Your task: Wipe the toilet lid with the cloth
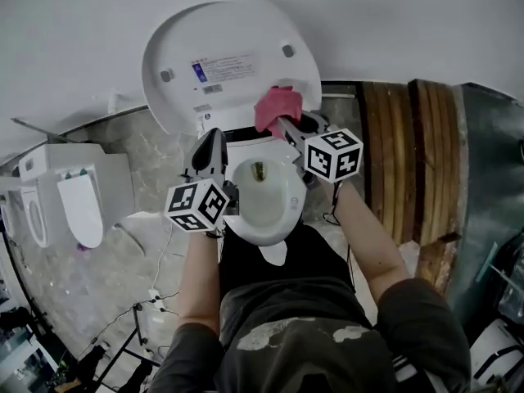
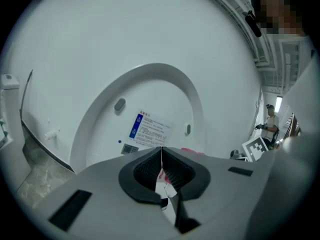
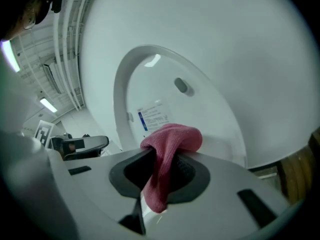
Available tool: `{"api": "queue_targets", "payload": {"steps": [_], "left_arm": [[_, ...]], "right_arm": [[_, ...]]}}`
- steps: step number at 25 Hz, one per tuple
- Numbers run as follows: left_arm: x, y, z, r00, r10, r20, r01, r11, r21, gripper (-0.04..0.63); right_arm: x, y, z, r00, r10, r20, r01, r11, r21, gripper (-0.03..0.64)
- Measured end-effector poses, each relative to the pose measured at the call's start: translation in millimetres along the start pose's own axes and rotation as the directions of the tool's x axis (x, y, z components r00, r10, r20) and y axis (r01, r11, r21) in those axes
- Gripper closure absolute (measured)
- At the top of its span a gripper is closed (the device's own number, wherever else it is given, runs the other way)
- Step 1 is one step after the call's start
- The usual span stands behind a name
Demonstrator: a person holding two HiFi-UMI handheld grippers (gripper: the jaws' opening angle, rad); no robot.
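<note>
Your right gripper: fingers clamped on the cloth, at the raised lid's lower rim. Your left gripper: fingers closed together, below the lid.

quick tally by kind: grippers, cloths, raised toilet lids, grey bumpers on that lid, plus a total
grippers: 2 (left gripper, right gripper)
pink cloth: 1
raised toilet lid: 1
grey lid bumpers: 2
total: 6
</note>
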State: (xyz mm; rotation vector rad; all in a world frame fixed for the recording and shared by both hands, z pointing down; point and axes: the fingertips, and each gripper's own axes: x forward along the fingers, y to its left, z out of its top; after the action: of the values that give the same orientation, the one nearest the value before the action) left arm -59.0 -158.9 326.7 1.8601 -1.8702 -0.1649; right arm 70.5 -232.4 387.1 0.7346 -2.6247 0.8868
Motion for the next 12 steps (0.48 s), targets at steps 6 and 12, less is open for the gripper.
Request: {"api": "queue_targets", "payload": {"steps": [6,12], "left_arm": [[-24.9,21.3,48.2,0.998,0.005,0.056,-0.006,1.000,0.007,0.588],[-38.8,66.1,89.9,0.996,-0.032,0.078,0.030,0.999,0.028,0.587]], "right_arm": [[3.9,59.8,45.9,0.998,0.065,0.023,-0.063,0.995,-0.082,0.551],[21.0,97.1,74.5,0.996,0.002,0.086,0.005,0.997,-0.081,0.551]]}}
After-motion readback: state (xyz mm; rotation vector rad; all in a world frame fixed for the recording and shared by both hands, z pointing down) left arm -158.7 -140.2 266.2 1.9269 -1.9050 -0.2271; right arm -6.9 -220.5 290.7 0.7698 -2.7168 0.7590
